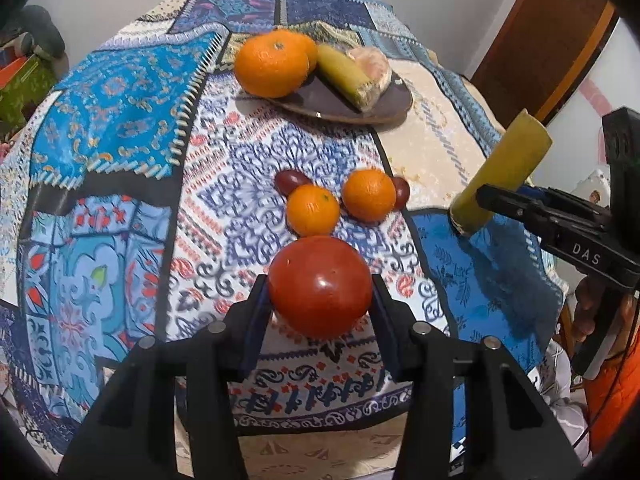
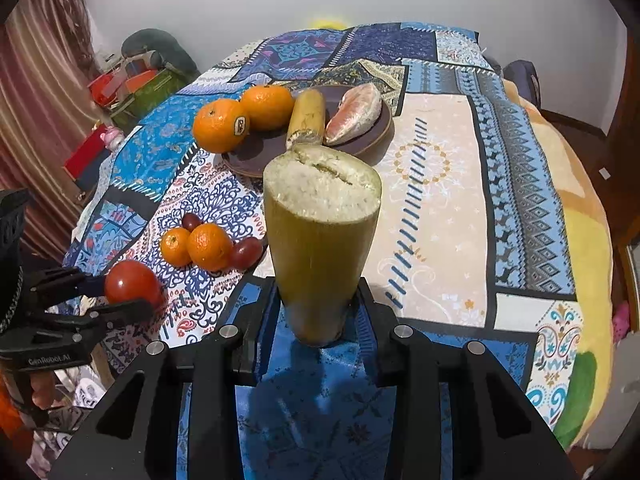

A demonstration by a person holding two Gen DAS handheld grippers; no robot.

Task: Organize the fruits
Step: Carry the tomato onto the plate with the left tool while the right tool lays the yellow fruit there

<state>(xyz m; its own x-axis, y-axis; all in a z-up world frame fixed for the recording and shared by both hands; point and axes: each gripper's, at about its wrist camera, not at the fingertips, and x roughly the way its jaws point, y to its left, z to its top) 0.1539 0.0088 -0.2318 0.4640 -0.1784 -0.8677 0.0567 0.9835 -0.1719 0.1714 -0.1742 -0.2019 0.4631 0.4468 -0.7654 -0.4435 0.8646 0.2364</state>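
My left gripper is shut on a red tomato, its blue pads touching both sides just above the patterned cloth. My right gripper is shut on an upright yellow-green sugarcane piece, cut end up, over a blue cloth patch. Beyond the tomato lie two small oranges and two dark red grapes. At the back, a brown plate holds two big oranges, another cane piece and a peeled pomelo wedge.
The table is covered by a blue patchwork cloth, with a beige area bare to the right of the plate. Boxes and clutter stand off the table's far left. A wooden chair stands at the right.
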